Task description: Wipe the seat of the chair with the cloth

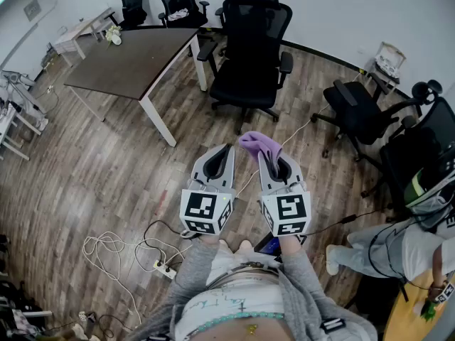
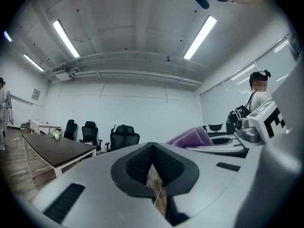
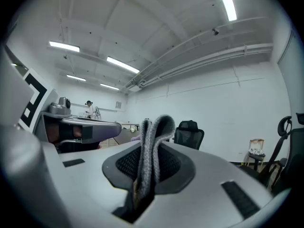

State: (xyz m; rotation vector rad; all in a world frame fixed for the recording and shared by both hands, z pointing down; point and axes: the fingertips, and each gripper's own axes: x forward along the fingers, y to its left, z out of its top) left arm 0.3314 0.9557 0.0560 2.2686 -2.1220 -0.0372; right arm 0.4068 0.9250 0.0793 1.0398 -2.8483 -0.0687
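A black office chair (image 1: pixel 249 62) stands ahead of me on the wood floor, its seat (image 1: pixel 245 89) bare; it also shows small in the right gripper view (image 3: pixel 189 133). My right gripper (image 1: pixel 266 155) is shut on a purple cloth (image 1: pixel 254 145), which sticks up in a fold from between the jaws (image 3: pixel 154 141). The left gripper (image 1: pixel 225 149) is held alongside, shut with nothing in it; only a thin slit shows between its pads (image 2: pixel 142 163). The cloth (image 2: pixel 192 137) appears to its right. Both grippers hang at waist height, well short of the chair.
A dark table (image 1: pixel 135 59) with white legs stands at the left of the chair. More black chairs stand at the right (image 1: pixel 362 112) and at the back (image 1: pixel 181 2). A person (image 1: pixel 398 247) stands at the lower right. Cables and a power strip (image 1: pixel 160 265) lie on the floor.
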